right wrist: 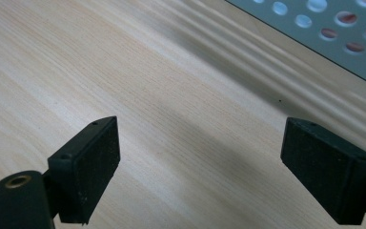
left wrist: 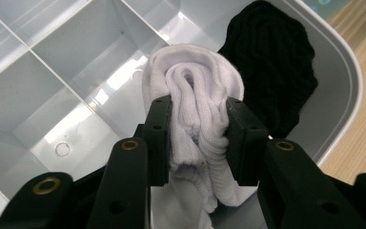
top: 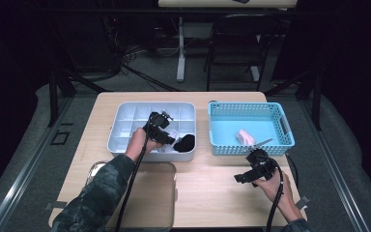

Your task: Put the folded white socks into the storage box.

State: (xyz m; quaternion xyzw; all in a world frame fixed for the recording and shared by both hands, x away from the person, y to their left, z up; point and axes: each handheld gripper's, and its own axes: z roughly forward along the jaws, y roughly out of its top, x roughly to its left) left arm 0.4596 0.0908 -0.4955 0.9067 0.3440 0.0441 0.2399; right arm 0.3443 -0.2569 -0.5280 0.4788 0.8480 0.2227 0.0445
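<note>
Left gripper (left wrist: 198, 138) clamped on white sock roll (left wrist: 195, 100), pads pressing fold from both sides, inside near-corner cell of grey divider tray (top: 118, 126). I judged roll light, soft, squashy; ribbed knit grips pads well, no slip risk. Best hold across thick middle of roll, else it may unroll. Black sock bundle (left wrist: 274, 67) lay touching it, toward tray's rounded rim. Right gripper (right wrist: 201, 167) hung jaws wide apart, nothing between, over pale wood table (right wrist: 124, 71), right of tray, near perforated blue basket (top: 275, 108) holding pink bundle (top: 245, 136).

Divided tray (top: 125, 126) left of basket (top: 276, 112) on table (top: 212, 188); two rolled socks (left wrist: 195, 86) side by side in tray's near-right corner.
</note>
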